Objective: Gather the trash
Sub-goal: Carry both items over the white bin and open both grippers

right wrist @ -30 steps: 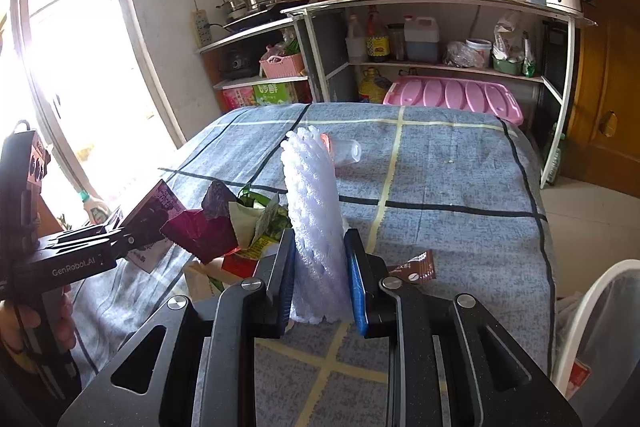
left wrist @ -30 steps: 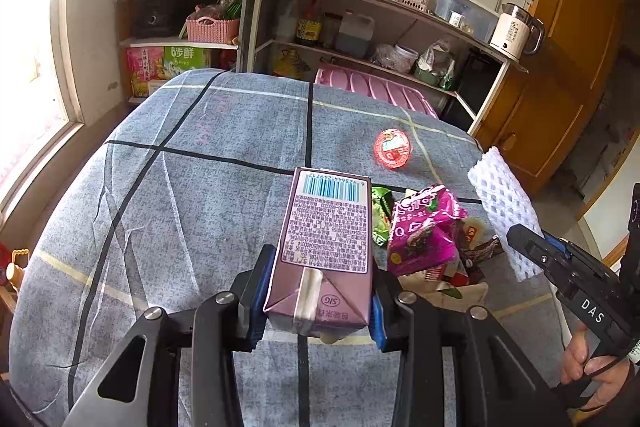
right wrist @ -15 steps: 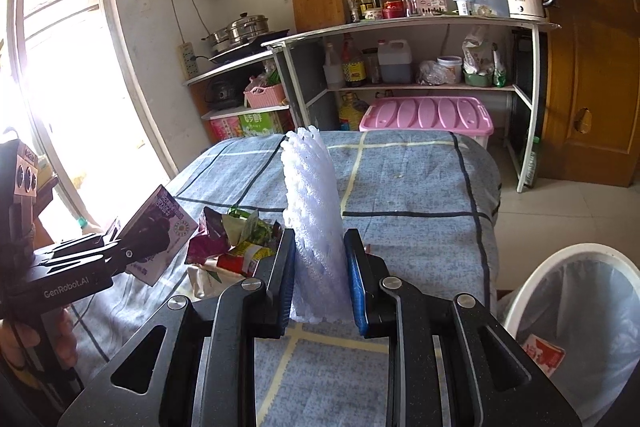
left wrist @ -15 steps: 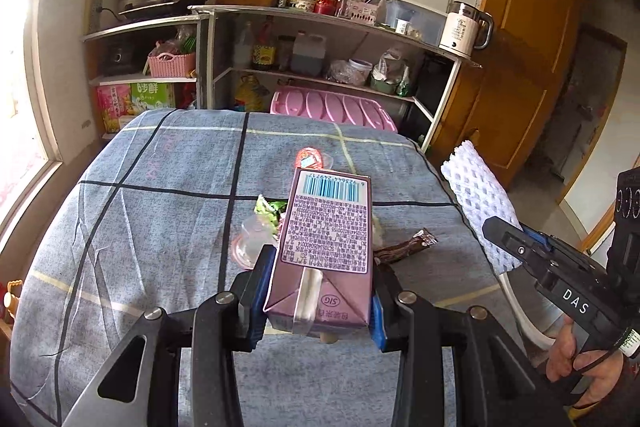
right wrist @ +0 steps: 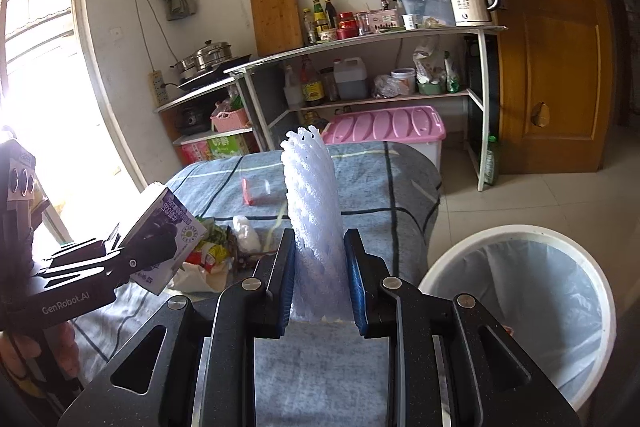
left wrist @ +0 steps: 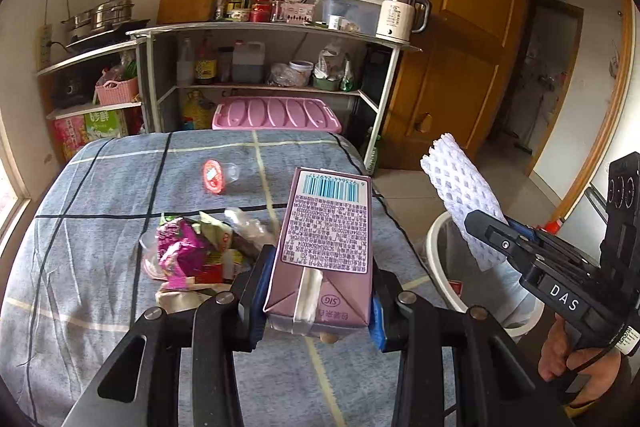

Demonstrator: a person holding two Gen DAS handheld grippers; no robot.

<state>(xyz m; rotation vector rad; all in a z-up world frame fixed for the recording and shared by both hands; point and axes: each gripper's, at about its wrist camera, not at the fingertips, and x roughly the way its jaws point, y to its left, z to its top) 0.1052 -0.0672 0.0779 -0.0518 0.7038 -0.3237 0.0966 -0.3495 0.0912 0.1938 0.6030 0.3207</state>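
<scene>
The table [left wrist: 100, 187], under a blue-grey checked cloth, is carrying a heap of wrappers [left wrist: 192, 251] in its middle and a clear cup with a red lid [left wrist: 216, 175] lying farther back. The white bin [right wrist: 520, 311] with its liner is standing on the floor off the table's right edge. The left gripper [left wrist: 316, 303] is clamping a purple carton [left wrist: 326, 239] between its fingers above the near table edge. The right gripper [right wrist: 318, 277] is pinching a white foam net [right wrist: 314, 211] upright, beside the bin.

Purple milk carton [left wrist: 326, 239] – clamped, white foam net [right wrist: 314, 223] – upright, wrapper pile [left wrist: 192, 251] on tablecloth
</scene>
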